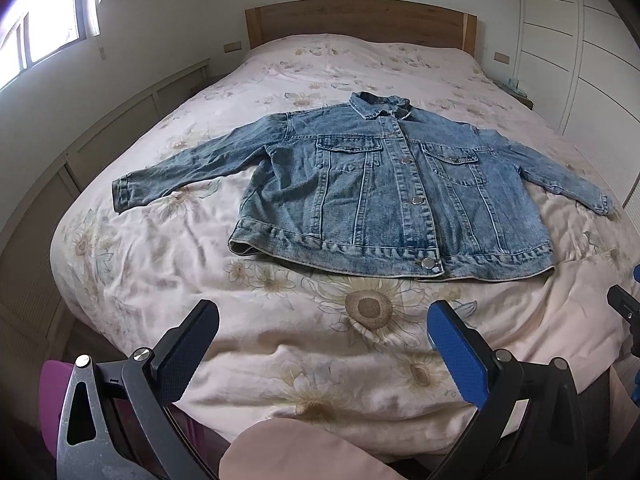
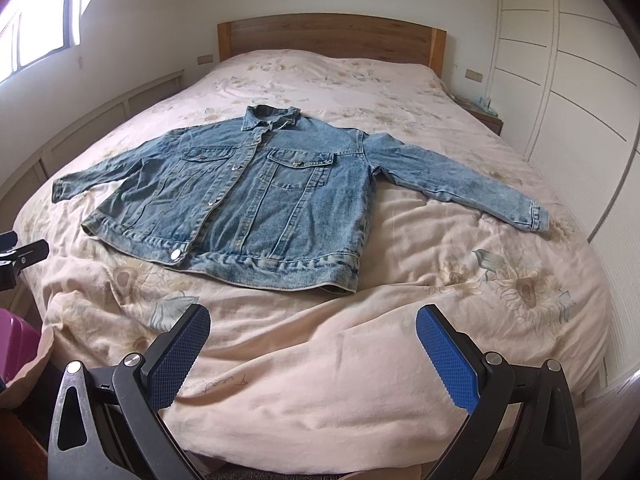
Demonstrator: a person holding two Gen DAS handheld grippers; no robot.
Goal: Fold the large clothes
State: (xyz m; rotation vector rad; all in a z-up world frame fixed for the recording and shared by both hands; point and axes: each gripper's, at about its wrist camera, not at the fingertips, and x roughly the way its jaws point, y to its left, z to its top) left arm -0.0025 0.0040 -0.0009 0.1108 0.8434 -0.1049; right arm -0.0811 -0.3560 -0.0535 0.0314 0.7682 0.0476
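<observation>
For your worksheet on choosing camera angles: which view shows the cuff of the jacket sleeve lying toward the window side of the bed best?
The left wrist view. There the cuff lies well inside the picture, big enough to show its stitched band. In the right wrist view the same cuff sits near the left edge, smaller and squeezed by the lens.

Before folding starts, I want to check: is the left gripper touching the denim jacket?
Apart. In the left wrist view, the open left gripper stands short of the denim jacket, with bare floral bedspread between them.
</observation>
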